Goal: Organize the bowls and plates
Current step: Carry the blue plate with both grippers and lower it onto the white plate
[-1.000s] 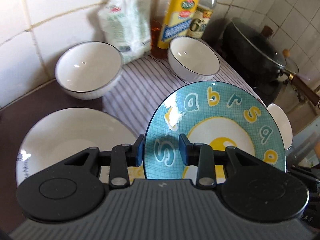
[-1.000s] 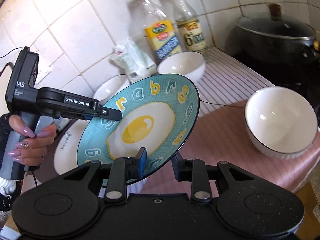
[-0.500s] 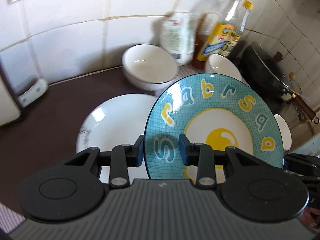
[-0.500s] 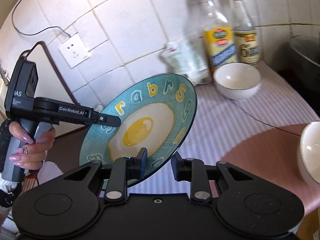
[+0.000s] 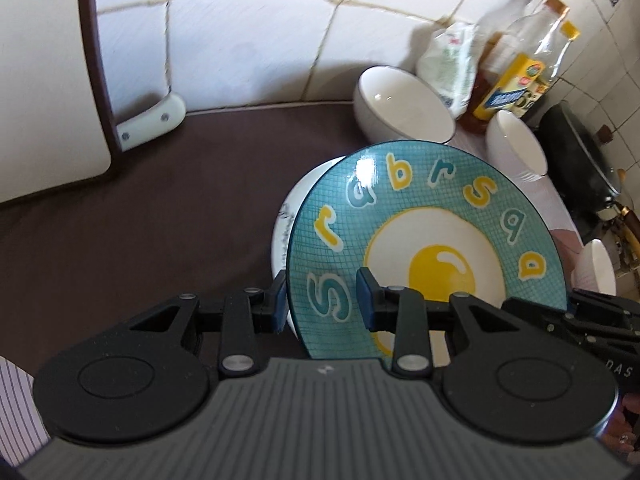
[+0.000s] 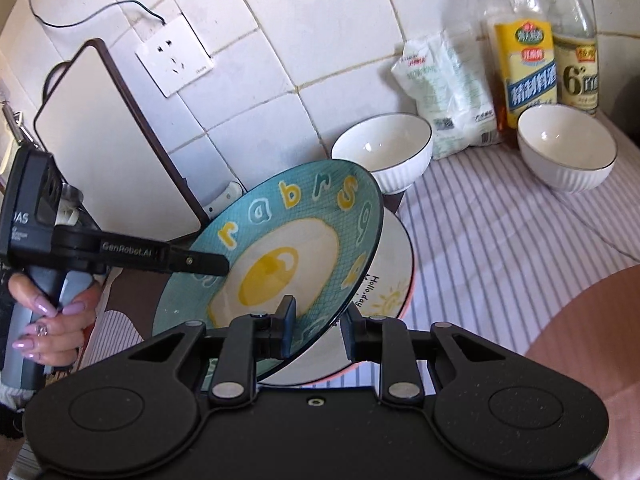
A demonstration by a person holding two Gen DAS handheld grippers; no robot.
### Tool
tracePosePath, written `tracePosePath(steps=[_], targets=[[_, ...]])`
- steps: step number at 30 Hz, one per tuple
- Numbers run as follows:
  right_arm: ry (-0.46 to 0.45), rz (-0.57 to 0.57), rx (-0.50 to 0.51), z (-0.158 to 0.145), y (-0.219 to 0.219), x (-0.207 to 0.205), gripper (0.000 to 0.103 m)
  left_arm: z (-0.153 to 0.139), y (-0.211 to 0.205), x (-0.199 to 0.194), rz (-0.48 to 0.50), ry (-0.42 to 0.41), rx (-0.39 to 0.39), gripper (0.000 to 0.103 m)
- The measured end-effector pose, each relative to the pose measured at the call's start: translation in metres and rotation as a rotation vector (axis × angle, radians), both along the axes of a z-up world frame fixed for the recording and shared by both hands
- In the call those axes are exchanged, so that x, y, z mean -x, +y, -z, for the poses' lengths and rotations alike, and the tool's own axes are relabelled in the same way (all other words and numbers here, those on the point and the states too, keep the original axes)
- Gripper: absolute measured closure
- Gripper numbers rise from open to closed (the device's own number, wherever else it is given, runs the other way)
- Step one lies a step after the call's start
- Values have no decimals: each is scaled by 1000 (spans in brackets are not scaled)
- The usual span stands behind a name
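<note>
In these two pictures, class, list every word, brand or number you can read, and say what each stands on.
"s r a b r s a a": loose letters round the rim of the blue egg plate.
"Hello.day": white plate beneath it.
"GenRobot.AI": arm of the left tongs.
"DAS": body of that tool.
"6°": label of the clear-liquid bottle.
Chinese characters on the yellow-label bottle and the white bag: too small to read.

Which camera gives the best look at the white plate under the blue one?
The right wrist view: the white plate shows its rim, sun drawing and writing. In the left wrist view only a sliver peeks out behind the blue plate.
</note>
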State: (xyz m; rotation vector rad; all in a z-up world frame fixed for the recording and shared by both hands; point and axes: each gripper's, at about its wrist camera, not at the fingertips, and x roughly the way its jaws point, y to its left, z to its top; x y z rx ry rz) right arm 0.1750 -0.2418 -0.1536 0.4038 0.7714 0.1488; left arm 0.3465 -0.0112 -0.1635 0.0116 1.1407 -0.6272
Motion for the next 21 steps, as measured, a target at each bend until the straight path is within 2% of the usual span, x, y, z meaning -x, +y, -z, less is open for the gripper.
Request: tracePosePath(steps=[11,17,21], targets=[[88,17,-98,25,2,-27,74,15,7,-6,-58,56,-11,71],[113,66,-61,25,1,-35,74,21,0,-3,-26,55,-38,71],[131,87,12,21,3,-38,74,21,-7,3,25,2,-90,74]])
